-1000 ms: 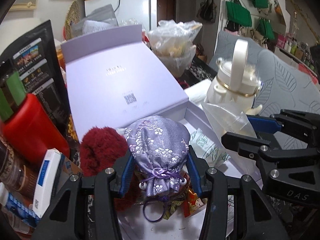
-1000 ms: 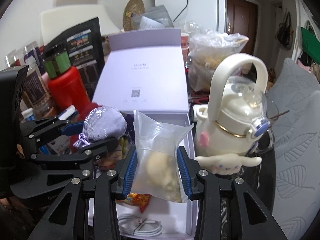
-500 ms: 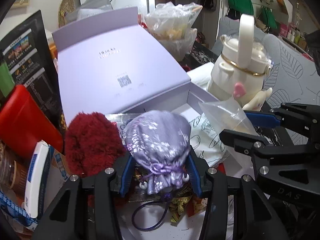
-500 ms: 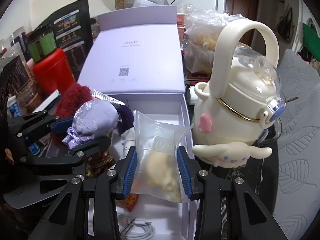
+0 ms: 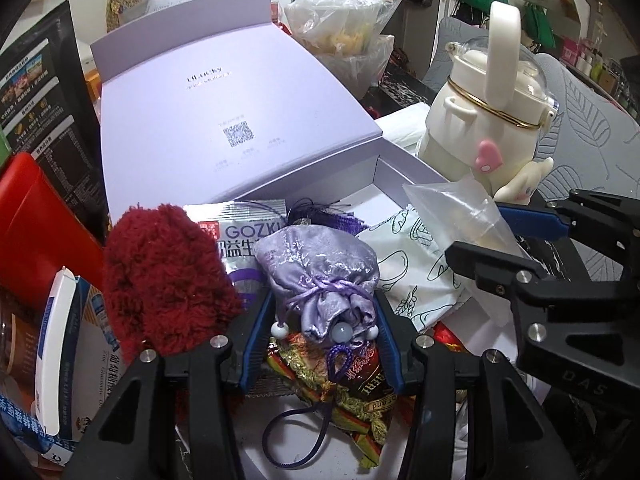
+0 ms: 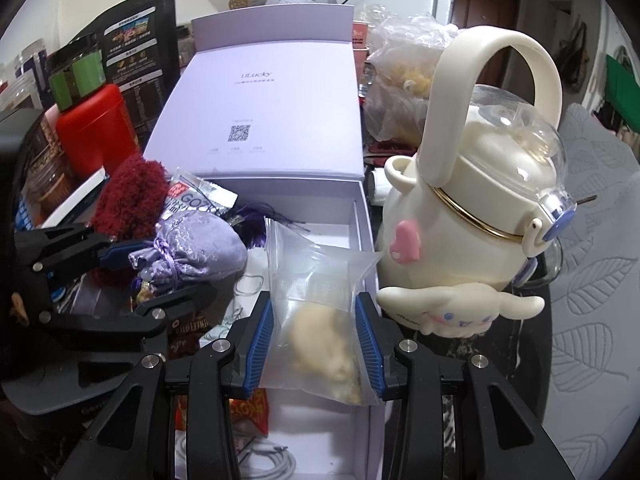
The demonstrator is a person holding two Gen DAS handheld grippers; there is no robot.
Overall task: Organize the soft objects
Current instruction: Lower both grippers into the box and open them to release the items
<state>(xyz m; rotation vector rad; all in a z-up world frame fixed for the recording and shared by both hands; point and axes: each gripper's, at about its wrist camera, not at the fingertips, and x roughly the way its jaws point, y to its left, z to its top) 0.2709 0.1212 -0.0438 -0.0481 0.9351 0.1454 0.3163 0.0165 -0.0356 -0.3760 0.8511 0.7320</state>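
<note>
An open lavender box [image 6: 362, 216], lid folded back, lies directly ahead of and below both hand-held tools, its long axis running away from the cameras. Beside its right wall stands a cream bottle [image 6: 472, 208] (close enough to crowd that side). The right gripper [image 6: 316, 330] is closed on a clear plastic bag [image 6: 320, 304] holding a pale soft lump, hanging over the box's near right corner, above bare white floor. The left gripper [image 5: 324, 320] is closed on the gathered neck of a lilac satin pouch [image 5: 320, 268], over snack wrappers at the box's left side, next to a red fluffy ball [image 5: 164, 276]. By the look of it, both need only a short descent. The right wrist view alone shows the free floor and a white cable [image 6: 260, 460]; the left view alone shows the pouch's beads and dangling cord.
</note>
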